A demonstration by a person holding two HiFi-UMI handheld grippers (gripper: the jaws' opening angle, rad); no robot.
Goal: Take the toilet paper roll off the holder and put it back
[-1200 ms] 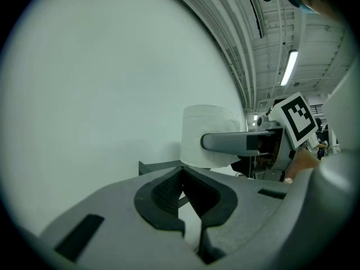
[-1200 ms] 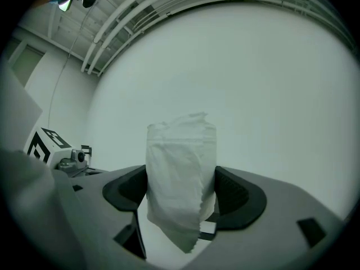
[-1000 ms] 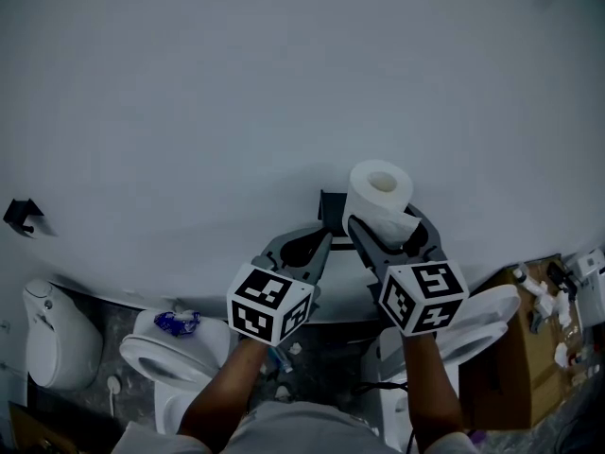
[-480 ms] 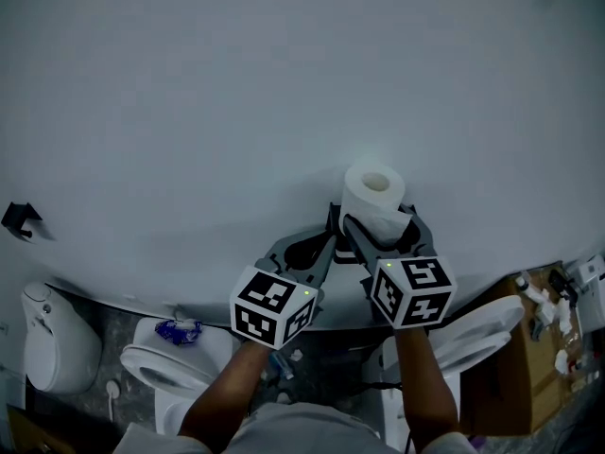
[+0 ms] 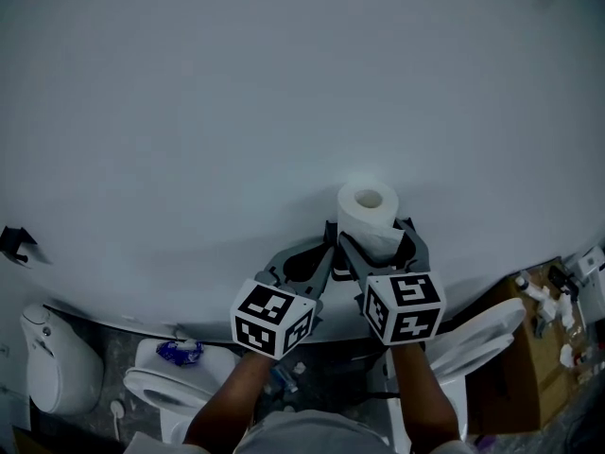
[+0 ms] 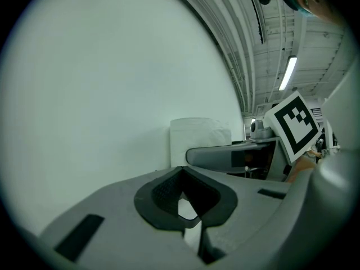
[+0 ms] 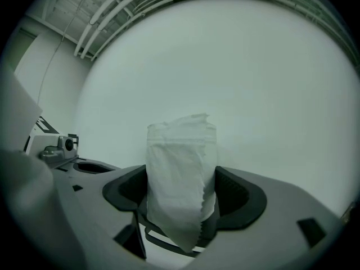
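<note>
A white toilet paper roll (image 5: 369, 212) stands upright against the pale wall, with my right gripper (image 5: 377, 242) shut on it. In the right gripper view a loose torn sheet of the roll (image 7: 180, 173) hangs between the dark pads (image 7: 239, 198) of that gripper (image 7: 181, 201). A dark holder bracket (image 5: 329, 231) shows just left of the roll, mostly hidden. My left gripper (image 5: 321, 253) is beside it, shut with nothing in it. In the left gripper view the jaws of that gripper (image 6: 185, 206) meet; the roll (image 6: 198, 139) stands beyond.
Below are two white toilets (image 5: 161, 386) (image 5: 482, 334), one with a blue object (image 5: 178, 351) on it. A white fixture (image 5: 52, 367) is at lower left, a cardboard box (image 5: 529, 348) with clutter at lower right. A small black bracket (image 5: 13, 240) is on the wall at left.
My right gripper has carried the roll a little down and to the left, closer to the dark holder. The left gripper has stayed beside it, still shut.
</note>
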